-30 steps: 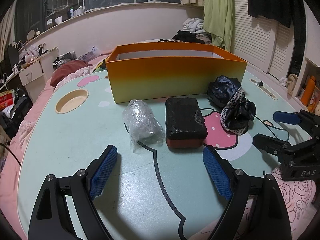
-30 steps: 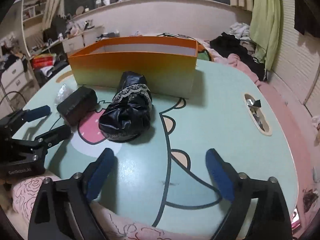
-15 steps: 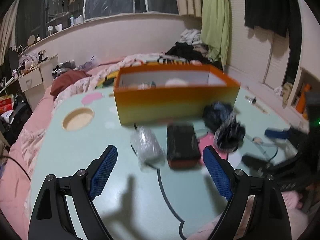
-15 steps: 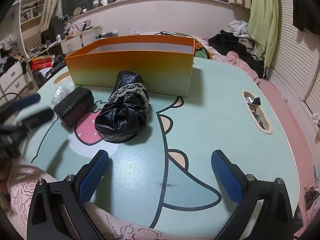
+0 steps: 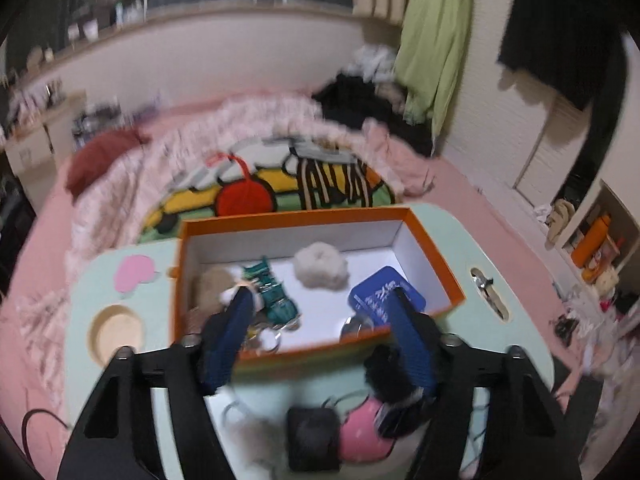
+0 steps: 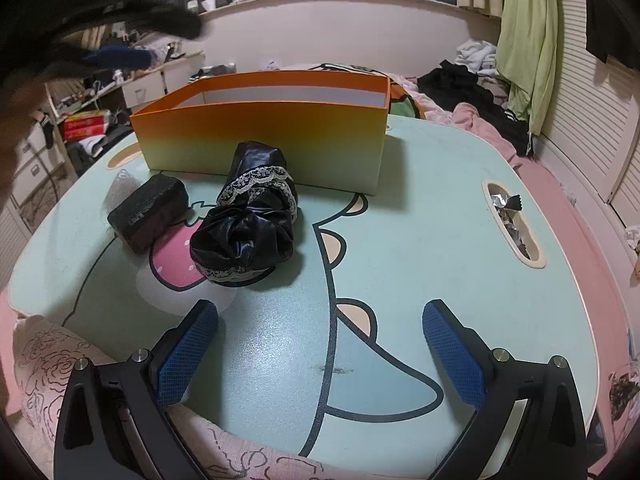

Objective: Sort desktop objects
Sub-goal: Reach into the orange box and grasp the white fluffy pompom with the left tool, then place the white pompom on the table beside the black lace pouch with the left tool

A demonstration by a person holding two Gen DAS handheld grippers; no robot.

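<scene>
Right claw (image 6: 320, 344) released, parked low over the bench (image 6: 400, 240). Black lace pouch (image 6: 248, 228), black case (image 6: 148, 212) unsorted beside orange box (image 6: 260, 140). Left claw (image 5: 320, 344) has risen above the box, closing, empty: likely repositioning.

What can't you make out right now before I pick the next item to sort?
- Left wrist view: motion blur smears the items in the orange box; the teal object and blue packet can't be identified.
- Left hand-held gripper: jaws closing, nothing visibly between them; its fingers cover the box's front corners.
- Right wrist view: the box's wall hides its contents; the black block mostly hides the clear plastic wrap.
</scene>
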